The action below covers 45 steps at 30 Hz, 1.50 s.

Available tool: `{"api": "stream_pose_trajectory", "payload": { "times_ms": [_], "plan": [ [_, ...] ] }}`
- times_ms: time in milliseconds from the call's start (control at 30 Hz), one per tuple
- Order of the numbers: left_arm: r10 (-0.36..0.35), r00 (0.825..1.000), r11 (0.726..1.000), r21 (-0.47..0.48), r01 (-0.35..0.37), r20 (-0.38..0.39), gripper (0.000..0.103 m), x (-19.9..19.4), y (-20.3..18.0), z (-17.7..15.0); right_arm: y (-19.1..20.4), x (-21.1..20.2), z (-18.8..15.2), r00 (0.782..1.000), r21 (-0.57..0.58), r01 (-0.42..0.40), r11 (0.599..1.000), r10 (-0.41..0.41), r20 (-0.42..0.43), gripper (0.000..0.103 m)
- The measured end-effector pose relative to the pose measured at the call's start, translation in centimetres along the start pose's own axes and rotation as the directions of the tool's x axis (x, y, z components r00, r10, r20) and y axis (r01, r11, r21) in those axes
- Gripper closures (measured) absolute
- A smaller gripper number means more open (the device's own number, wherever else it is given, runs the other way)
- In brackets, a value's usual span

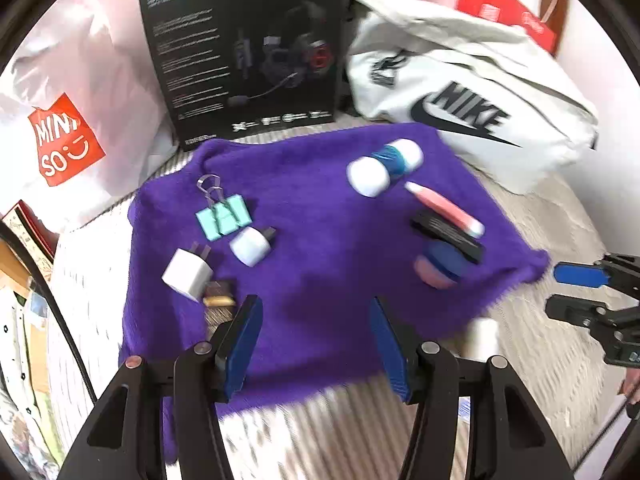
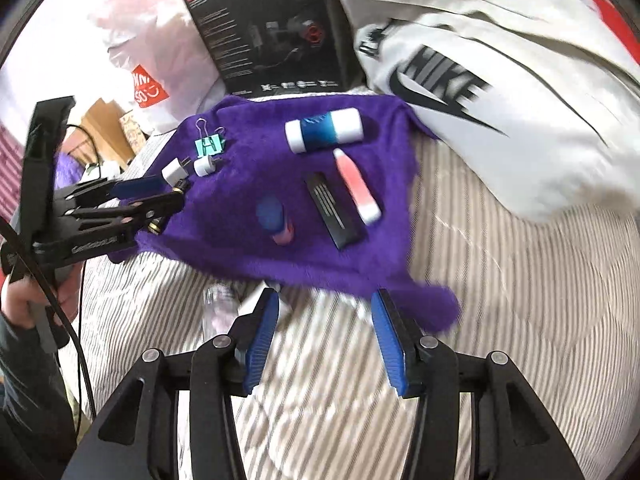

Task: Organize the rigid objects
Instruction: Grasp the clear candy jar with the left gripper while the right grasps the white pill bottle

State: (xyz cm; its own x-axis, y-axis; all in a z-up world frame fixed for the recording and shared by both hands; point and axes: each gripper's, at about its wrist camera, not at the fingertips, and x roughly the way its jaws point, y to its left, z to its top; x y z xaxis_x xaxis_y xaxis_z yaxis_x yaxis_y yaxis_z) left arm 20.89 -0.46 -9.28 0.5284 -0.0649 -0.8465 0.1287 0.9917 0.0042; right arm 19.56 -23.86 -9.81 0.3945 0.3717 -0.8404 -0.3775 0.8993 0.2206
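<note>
A purple fuzzy cloth (image 1: 312, 256) (image 2: 248, 248) lies on striped bedding. On its left side sit a teal binder clip (image 1: 224, 216) (image 2: 210, 144), a white plug adapter (image 1: 252, 244) (image 2: 206, 167), a white charger cube (image 1: 188, 274) (image 2: 174, 172) and a small brown item (image 1: 218, 294). On its right lie a blue-and-white cylinder (image 1: 384, 168) (image 2: 324, 130), a pink-and-white tube (image 1: 444, 210) (image 2: 356, 184), a black bar (image 1: 446, 236) (image 2: 334, 210) and a blue-and-pink item (image 1: 440, 266) (image 2: 274, 218). My left gripper (image 1: 316, 308) (image 2: 168, 194) hovers open over the cloth's near edge. My right gripper (image 2: 325, 300) (image 1: 560, 290) is open and empty, off the cloth's near right corner.
A black headset box (image 1: 248, 48) leans behind the cloth, with a white Nike bag (image 1: 480, 96) to its right and a Miniso bag (image 1: 64, 140) to its left. A blurred clear item (image 2: 218, 308) lies on the bedding beside my right gripper's left finger. A hand (image 2: 20, 300) and black cable are at far left.
</note>
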Motion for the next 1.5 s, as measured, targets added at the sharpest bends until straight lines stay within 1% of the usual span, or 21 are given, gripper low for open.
{"api": "stream_pose_trajectory", "payload": {
  "times_ms": [167,267,300,367,400,467,567,633,667,833,933,1000,1100,1133,1200,1267,1333,1367,1433,1500],
  "plan": [
    [-0.044,0.999,0.999,0.005,0.044,-0.004,0.05,-1.0,-3.3,-2.0,-1.9,-2.0,-3.6,1.0,0.068,0.013,0.998,-0.013,-0.009,0.055],
    [-0.087,0.996,0.996,-0.008,0.087,-0.019,0.049,-0.9,-5.4,-3.2,-2.9,-3.4,-5.8,1.0,0.092,0.011,0.996,-0.01,-0.009,0.055],
    [-0.115,0.993,0.993,-0.023,0.114,-0.034,0.049,-0.7,-6.2,-3.6,-3.1,-3.9,-6.5,1.0,0.099,0.01,0.995,-0.009,-0.009,0.055],
    [-0.145,0.988,0.989,-0.039,0.143,-0.056,0.049,-0.4,-7.3,-4.2,-3.5,-4.7,-7.8,1.0,0.112,0.005,0.994,-0.005,-0.005,0.055],
    [-0.14,0.988,0.99,-0.039,0.138,-0.067,0.049,0.0,-8.2,-4.4,-3.6,-5.0,-8.3,1.0,0.117,0.001,0.993,0.0,-0.004,0.055],
    [-0.107,0.99,0.994,-0.03,0.105,-0.095,0.049,1.0,-9.2,-4.6,-3.7,-5.5,-9.2,1.0,0.126,-0.011,0.992,0.012,-0.003,0.054],
    [-0.042,0.992,0.999,-0.012,0.041,-0.117,0.044,2.0,-10.4,-5.0,-3.6,-6.0,-10.5,1.0,0.122,-0.027,0.992,0.028,-0.008,0.055],
    [-0.028,0.989,1.0,0.001,0.028,-0.145,0.044,2.3,-10.4,-5.6,-3.8,-6.1,-11.3,0.999,0.117,-0.037,0.992,0.039,-0.014,0.055],
    [-0.019,0.988,1.0,0.004,0.019,-0.151,0.041,2.3,-10.3,-5.9,-3.8,-6.2,-11.6,0.999,0.115,-0.041,0.992,0.043,-0.014,0.055],
    [0.038,0.987,0.999,0.019,-0.036,-0.155,0.042,1.6,-9.1,-7.2,-4.5,-6.2,-12.3,0.997,0.129,-0.069,0.989,0.071,-0.012,0.054],
    [0.028,0.989,0.999,0.021,-0.025,-0.146,0.042,1.5,-9.3,-7.0,-4.6,-6.0,-12.7,0.996,0.127,-0.08,0.989,0.083,-0.021,0.054],
    [0.023,0.991,0.999,0.049,-0.016,-0.135,0.042,1.9,-9.9,-6.5,-4.6,-5.8,-12.8,0.996,0.124,-0.082,0.989,0.087,-0.034,0.054],
    [0.069,0.989,0.992,0.113,-0.054,-0.133,0.044,2.5,-10.8,-6.2,-4.4,-5.6,-13.2,0.995,0.117,-0.074,0.99,0.081,-0.051,0.054],
    [0.072,0.99,0.99,0.129,-0.056,-0.125,0.045,2.5,-11.0,-6.2,-4.3,-5.6,-13.4,0.996,0.114,-0.07,0.991,0.077,-0.054,0.054],
    [0.048,0.991,0.989,0.142,-0.03,-0.125,0.056,2.3,-11.2,-6.5,-4.2,-5.5,-13.4,0.996,0.114,-0.067,0.991,0.074,-0.058,0.054],
    [0.038,0.991,0.989,0.145,-0.02,-0.126,0.056,2.2,-11.2,-6.8,-4.1,-5.2,-13.4,0.995,0.117,-0.067,0.991,0.075,-0.062,0.054],
    [0.025,0.993,0.987,0.158,-0.006,-0.119,0.059,2.0,-11.2,-7.0,-3.9,-4.9,-13.3,0.995,0.124,-0.061,0.99,0.069,-0.066,0.054],
    [0.004,0.992,0.989,0.148,0.014,-0.122,0.063,2.0,-11.0,-7.0,-3.7,-4.6,-13.1,0.995,0.126,-0.059,0.99,0.068,-0.069,0.054],
    [-0.014,0.992,0.991,0.127,0.03,-0.126,0.064,2.1,-11.0,-7.0,-3.2,-4.2,-12.7,0.996,0.126,-0.049,0.991,0.059,-0.073,0.054],
    [-0.019,0.992,0.991,0.129,0.035,-0.125,0.064,1.7,-10.6,-7.5,-2.7,-4.0,-12.4,0.996,0.121,-0.049,0.991,0.058,-0.072,0.054]
  ]
}}
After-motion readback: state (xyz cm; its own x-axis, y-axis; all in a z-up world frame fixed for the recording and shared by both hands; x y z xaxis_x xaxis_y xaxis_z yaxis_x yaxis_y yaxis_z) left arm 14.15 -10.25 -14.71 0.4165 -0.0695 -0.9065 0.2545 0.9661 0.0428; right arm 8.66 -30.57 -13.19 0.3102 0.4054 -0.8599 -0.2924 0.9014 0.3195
